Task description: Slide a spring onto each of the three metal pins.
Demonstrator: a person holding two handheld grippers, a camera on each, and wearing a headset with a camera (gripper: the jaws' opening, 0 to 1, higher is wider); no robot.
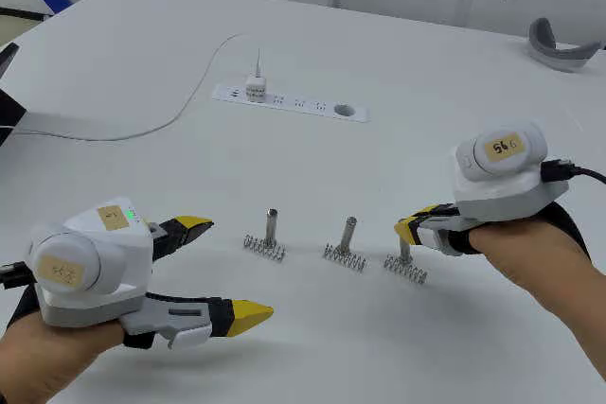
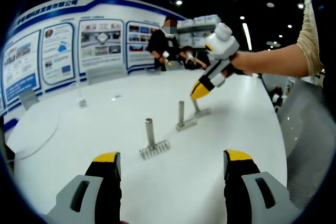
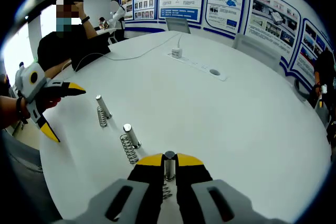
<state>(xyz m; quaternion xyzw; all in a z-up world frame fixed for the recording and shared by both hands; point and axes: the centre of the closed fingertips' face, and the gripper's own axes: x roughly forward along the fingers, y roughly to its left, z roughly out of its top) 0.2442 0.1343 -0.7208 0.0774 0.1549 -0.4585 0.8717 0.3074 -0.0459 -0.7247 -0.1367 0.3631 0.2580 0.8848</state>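
Three metal pins are seen standing upright in a row on the white table (image 1: 312, 153). A spring lies on its side against the foot of each, at about 6 o'clock of its pin in the head view. No spring is yet threaded onto a pin.

The right gripper (image 1: 406, 228) is held at the right pin (image 1: 404, 251), reaching it from about 2 o'clock in the head view. In the right gripper view its yellow tips are pressed onto the pin's upper shaft from both sides (the pin's round top is seen between them). The right spring (image 3: 167, 190) lies just below the pinch, at 6 o'clock, between the two jaw bodies.

The left gripper (image 1: 229, 266) is held with its jaws spread wide. It is placed at about 8 o'clock of the left pin (image 1: 272, 224), near it but apart. In the left gripper view that pin is seen ahead at roughly 12 o'clock, a little left of centre between the tips, with the left spring (image 1: 264, 249) at its foot.

The middle pin (image 1: 347, 232) and the middle spring (image 1: 344, 258) are found between the other two pairs. A power strip (image 1: 289, 101) lies at 12 o'clock of the row, well apart.
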